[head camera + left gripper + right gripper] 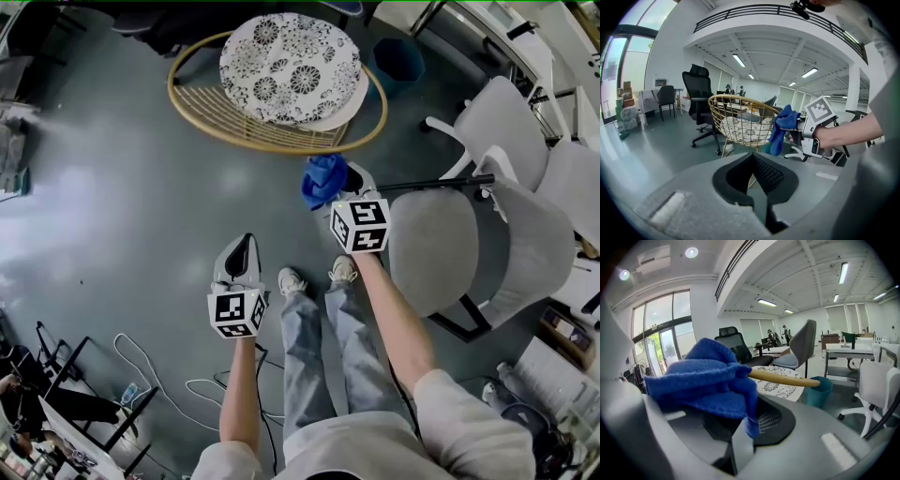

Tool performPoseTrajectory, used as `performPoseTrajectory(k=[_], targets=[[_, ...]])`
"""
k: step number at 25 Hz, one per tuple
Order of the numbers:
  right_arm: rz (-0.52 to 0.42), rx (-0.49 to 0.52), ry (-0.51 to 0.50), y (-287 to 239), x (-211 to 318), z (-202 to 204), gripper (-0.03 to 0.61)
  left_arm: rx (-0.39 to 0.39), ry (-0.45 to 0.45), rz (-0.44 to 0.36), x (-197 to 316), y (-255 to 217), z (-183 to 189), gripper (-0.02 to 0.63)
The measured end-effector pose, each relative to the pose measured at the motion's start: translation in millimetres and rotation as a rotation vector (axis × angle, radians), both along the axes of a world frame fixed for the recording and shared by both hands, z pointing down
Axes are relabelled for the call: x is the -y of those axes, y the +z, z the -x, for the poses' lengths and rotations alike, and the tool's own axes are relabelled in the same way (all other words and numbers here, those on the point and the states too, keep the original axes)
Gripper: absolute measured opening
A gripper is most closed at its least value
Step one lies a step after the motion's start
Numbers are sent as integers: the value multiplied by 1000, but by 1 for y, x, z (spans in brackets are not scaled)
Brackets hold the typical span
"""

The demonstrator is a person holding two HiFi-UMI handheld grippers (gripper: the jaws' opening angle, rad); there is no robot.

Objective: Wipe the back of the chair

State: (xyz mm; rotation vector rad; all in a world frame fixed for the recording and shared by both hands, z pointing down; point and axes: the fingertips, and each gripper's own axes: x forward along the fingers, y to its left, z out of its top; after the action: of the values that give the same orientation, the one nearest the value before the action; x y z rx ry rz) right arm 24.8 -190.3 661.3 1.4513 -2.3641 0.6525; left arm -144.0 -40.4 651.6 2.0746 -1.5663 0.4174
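A gold wire chair with a round patterned cushion stands ahead of me; its curved back rim is the near side. My right gripper is shut on a blue cloth right at that rim. In the right gripper view the blue cloth covers the jaws, and the rim runs out from behind it. I cannot tell if they touch. My left gripper hangs lower left, shut and empty. It looks at the chair and cloth.
Grey office chairs stand close on the right, and a teal bin sits behind the wire chair. Cables lie on the floor at lower left. The person's shoes are just below the grippers. A black office chair stands further back.
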Motion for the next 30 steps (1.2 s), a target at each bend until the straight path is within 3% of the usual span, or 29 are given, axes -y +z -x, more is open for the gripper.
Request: performPoseTrajectory(k=[6,12,21,30], targets=[[10,-6,80,8,-4,-26,55,-5,4,4,1,3,-6,3],[17,-30,69,21,-12,-24,54,-12,3,13,2,8,-7,3],[55,-16,41,48,-12,20,54,-14,4,37,0,21,12,3],[69,13,-15,71,17,91,54,-4,2,66,4,33,40,3]])
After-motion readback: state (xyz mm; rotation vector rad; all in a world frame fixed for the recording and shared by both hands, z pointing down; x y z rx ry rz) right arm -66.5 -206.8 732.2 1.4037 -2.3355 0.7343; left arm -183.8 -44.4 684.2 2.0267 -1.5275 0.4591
